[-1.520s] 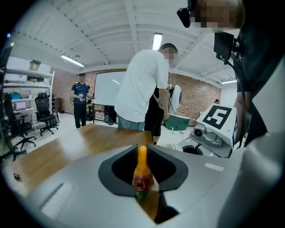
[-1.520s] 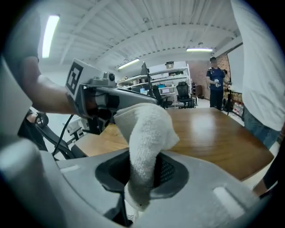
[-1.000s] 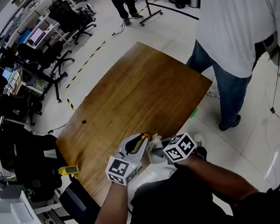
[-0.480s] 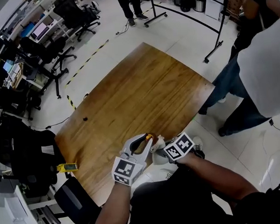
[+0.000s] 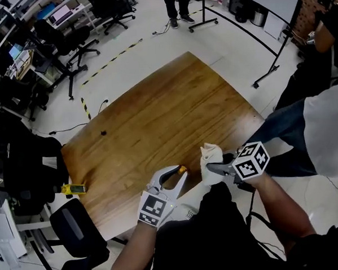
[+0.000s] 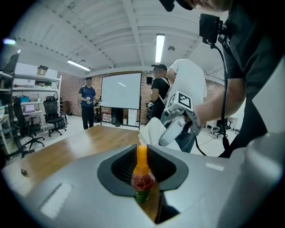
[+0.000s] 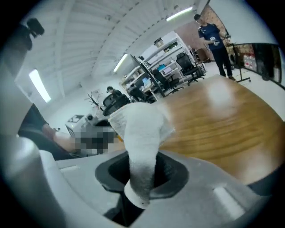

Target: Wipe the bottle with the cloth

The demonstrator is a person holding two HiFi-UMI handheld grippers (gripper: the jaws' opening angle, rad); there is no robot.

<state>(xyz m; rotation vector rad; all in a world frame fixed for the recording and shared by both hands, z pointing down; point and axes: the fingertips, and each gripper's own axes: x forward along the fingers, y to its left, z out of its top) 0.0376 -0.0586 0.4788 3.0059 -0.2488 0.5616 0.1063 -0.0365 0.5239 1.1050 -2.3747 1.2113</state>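
Note:
A small bottle with an orange cap, red body and green base sits between the jaws of my left gripper, which is shut on it; in the head view its orange cap pokes out of that gripper near the table's front edge. My right gripper is shut on a white cloth that stands up out of its jaws. In the head view the cloth and right gripper hang to the right of the bottle, a short gap apart from it.
The wooden table carries a small dark speck at its left. A yellow tool lies off its left corner. A person in jeans stands by the right edge. Office chairs and desks fill the back left.
My right gripper has swung the cloth off the bottle, to the right and upward. The left gripper has kept still with the bottle. The standing person has shifted right.

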